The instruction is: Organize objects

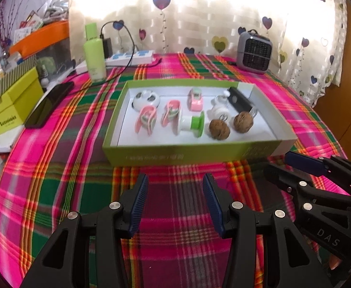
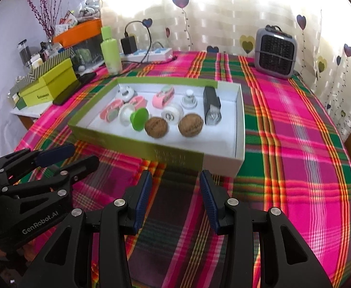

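A shallow green box (image 1: 190, 152) (image 2: 137, 144) with a white inside lies on the plaid cloth. In it are two walnuts (image 1: 219, 129) (image 2: 156, 127), a second walnut (image 1: 243, 122) (image 2: 190, 125), pink tape dispensers (image 1: 146, 120) (image 2: 163, 97), a green and white spool (image 1: 194, 124) (image 2: 137, 118), white round items (image 1: 146, 98) (image 2: 172, 114) and a black block (image 1: 239, 99) (image 2: 212, 105). My left gripper (image 1: 175, 180) (image 2: 79, 158) is open and empty, in front of the box. My right gripper (image 2: 175, 175) (image 1: 278, 162) is open and empty beside it.
A grey heater (image 1: 254, 51) (image 2: 275, 56) stands at the back right. A green bottle (image 1: 94, 54) (image 2: 110, 50), a power strip (image 1: 130, 58), a phone (image 1: 48, 104) and yellow-green boxes (image 1: 9, 105) (image 2: 48, 84) crowd the back left.
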`<state>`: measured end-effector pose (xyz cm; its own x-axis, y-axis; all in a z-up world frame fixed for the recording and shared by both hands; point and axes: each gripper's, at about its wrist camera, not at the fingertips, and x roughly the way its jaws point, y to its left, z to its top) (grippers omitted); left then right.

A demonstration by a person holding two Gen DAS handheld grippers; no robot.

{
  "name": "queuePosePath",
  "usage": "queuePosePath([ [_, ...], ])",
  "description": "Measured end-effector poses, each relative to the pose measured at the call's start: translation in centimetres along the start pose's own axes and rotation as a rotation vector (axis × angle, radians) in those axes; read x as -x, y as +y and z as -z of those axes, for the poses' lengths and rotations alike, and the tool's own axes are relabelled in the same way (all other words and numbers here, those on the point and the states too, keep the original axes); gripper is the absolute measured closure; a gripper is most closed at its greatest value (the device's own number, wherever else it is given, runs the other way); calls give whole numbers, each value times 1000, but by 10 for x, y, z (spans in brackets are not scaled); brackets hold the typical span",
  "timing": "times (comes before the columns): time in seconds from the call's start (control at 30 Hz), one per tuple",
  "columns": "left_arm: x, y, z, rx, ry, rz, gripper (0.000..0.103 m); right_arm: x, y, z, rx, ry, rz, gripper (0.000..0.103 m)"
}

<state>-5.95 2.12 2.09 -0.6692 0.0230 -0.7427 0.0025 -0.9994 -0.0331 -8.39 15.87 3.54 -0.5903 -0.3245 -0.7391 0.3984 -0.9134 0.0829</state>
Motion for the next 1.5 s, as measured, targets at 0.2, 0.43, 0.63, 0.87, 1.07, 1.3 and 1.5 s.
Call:
queuePosePath([
  [0.2,-11,9,8,25,42,-18,57,-8,-1,6,-1,39,26,60],
  [0.43,-16,9,9,15,46,-29,57,-13,-1,9,-7,58,48,60],
  [0.63,-18,6,8,-5,54,-33,48,-14,-1,9,-2,57,71,60],
  [0.87,-20,3,5,-5,59,-37,41,-17,-3,10,-10,72,132,37],
  [1.07,-22,1,5,-9,62,-39,36,-18,-6,10,-18,72,134,37],
  [1.3,-23,-2,5,-16,65,-34,32,-19,-10,10,-41,81,160,26],
  [1.5,-23,-2,5,-15,65,-34,32,-19,-12,10,-43,81,161,25],
])
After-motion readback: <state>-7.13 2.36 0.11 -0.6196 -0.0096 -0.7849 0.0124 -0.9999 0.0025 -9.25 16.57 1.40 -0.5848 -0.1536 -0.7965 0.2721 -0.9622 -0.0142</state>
